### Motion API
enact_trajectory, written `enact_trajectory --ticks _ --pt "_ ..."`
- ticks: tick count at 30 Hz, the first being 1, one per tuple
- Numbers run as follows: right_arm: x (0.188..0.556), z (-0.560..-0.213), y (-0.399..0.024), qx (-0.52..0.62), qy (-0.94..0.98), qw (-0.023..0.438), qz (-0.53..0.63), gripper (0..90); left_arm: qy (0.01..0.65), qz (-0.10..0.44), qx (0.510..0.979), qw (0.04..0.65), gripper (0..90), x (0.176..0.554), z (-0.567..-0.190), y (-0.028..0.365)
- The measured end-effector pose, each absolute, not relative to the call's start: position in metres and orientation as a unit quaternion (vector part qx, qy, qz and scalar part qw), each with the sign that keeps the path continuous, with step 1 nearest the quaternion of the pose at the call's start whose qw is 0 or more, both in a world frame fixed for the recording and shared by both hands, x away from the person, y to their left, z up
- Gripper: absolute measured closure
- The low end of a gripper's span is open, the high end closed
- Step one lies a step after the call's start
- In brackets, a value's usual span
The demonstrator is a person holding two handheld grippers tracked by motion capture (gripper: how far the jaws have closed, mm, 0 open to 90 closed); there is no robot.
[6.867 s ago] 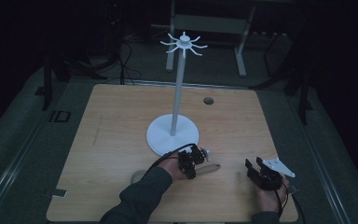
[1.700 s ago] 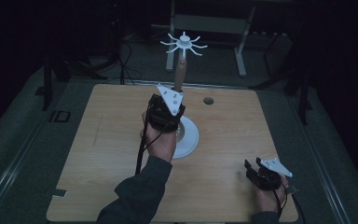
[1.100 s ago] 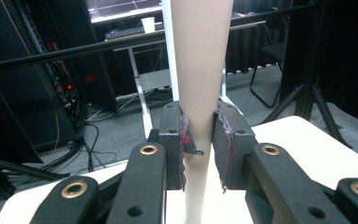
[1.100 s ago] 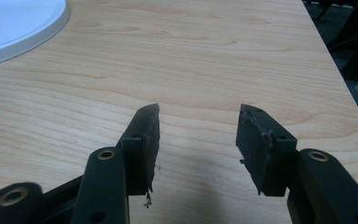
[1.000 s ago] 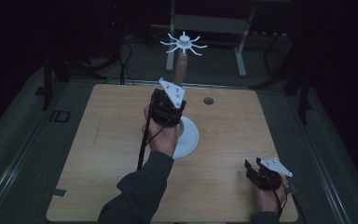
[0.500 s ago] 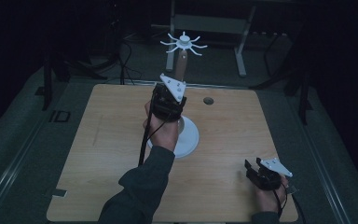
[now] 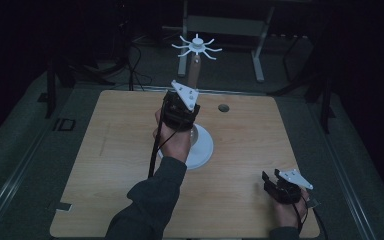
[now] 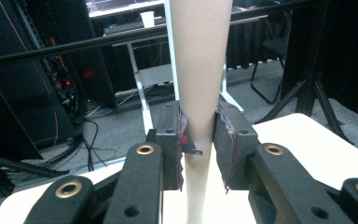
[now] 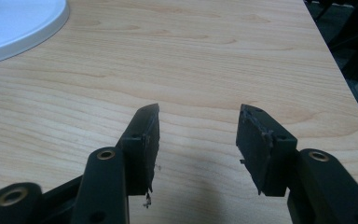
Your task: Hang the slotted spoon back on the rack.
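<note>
Pinching a tan strip (image 8: 198, 70) below the stand (image 7: 198, 47) top, the left gripper (image 8: 199, 140) risks tipping it; the right gripper (image 9: 198, 140) rests released on the table (image 9: 214, 60).

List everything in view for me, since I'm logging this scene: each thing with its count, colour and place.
table: one, light wood, centre of the high view
stand: one, white, round base mid-table, thin pole, spoked hook crown on top
tapered object: one, beige, held upright beside the stand's pole; what it is, I cannot tell
hole: one, dark, in the tabletop right of the stand
metal frame: one, pale grey, on the floor beyond the table
left gripper: one, black, raised over the stand's base, jaws shut on the tapered object
right gripper: one, black, low at the table's near right corner, jaws open and empty
</note>
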State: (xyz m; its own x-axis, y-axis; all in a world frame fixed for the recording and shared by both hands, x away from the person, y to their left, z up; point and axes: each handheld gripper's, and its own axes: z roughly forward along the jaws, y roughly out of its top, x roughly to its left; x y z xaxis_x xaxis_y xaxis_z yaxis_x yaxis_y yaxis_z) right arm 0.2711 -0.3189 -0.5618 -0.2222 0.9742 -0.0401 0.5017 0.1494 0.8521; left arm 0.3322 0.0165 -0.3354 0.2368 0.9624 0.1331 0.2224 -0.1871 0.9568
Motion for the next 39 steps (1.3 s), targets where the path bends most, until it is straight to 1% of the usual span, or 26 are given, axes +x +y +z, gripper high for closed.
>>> enact_trajectory --ticks 7,12,22,29,34,39 --pt "0.271 -0.562 -0.318 0.536 0.688 0.32 0.37 47.8 0.443 0.406 0.659 0.453 60.0 0.331 -0.343 0.019" --pt "0.271 -0.562 -0.319 0.537 0.687 0.32 0.37 47.6 0.435 0.395 0.666 0.459 55.6 0.328 -0.348 0.024" --pt "0.27 -0.562 -0.319 0.539 0.686 0.321 0.369 47.1 0.417 0.39 0.677 0.465 55.0 0.315 -0.349 0.03" --pt "0.27 -0.562 -0.319 0.54 0.685 0.32 0.369 47.0 0.409 0.375 0.69 0.465 55.0 0.31 -0.353 0.035" --pt "0.271 -0.562 -0.32 0.541 0.685 0.319 0.369 46.9 0.408 0.368 0.688 0.474 55.1 0.306 -0.358 0.041" --pt "0.272 -0.563 -0.32 0.544 0.686 0.314 0.367 46.0 0.408 0.336 0.697 0.485 55.1 0.3 -0.368 0.048"
